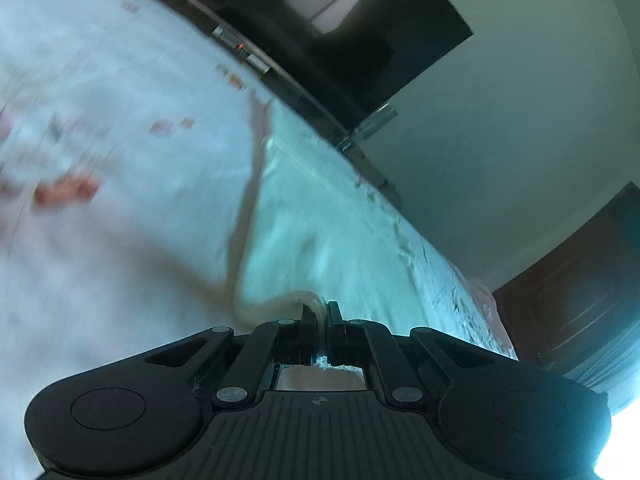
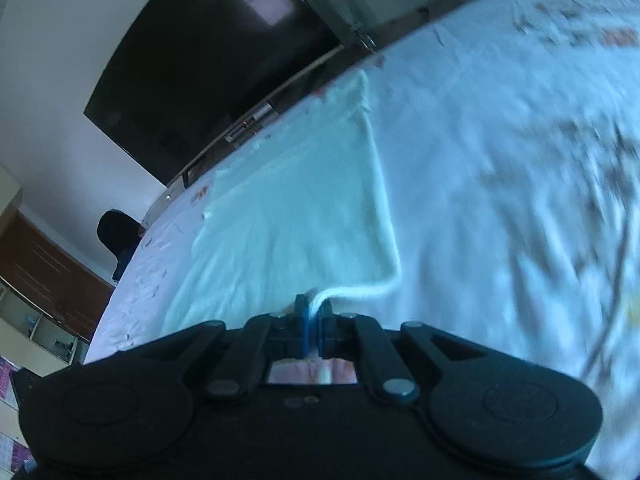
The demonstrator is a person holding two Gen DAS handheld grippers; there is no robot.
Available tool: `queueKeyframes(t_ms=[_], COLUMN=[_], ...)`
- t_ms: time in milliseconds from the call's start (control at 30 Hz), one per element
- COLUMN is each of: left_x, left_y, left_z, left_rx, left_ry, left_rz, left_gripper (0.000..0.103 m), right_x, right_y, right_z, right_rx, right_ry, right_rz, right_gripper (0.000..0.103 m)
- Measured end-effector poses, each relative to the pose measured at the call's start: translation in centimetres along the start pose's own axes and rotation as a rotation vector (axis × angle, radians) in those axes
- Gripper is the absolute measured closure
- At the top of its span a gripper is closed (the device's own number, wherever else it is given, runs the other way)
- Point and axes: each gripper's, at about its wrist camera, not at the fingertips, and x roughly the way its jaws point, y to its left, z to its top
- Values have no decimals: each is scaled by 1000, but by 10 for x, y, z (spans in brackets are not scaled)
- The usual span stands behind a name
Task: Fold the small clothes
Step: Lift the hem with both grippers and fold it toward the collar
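Left gripper clamped tight, right gripper clamped tight, both angled downward

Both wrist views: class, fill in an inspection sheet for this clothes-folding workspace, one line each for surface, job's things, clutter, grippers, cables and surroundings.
Surface: bed sheet, white with small prints, blurred in places.
Job's things: one pale garment spread on the sheet; its near hem is pinched at two spots.
Clutter: nothing seen on the sheet.
Grippers: left gripper shut on the garment's hem; right gripper shut on the hem too.
Cables: nothing seen.
Surroundings: dark TV on the wall beyond the bed, a low shelf under it, a wooden door, a dark chair, plain walls.
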Motion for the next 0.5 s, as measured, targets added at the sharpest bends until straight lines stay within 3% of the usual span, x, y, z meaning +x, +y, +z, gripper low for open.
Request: queueKeyframes(t_ms=[300, 500], left_x=[57, 111], left_y=[-42, -63], left_z=[99, 165], left_rx=[125, 177], left_ry=[-69, -90], left_rz=[0, 16], left_gripper=[99, 99], right_x=[28, 78], right_y=[29, 30], right_z=[94, 165], right_rx=[-113, -122], right_ry=[-92, -114], right_rz=[18, 44], right_gripper=[98, 98])
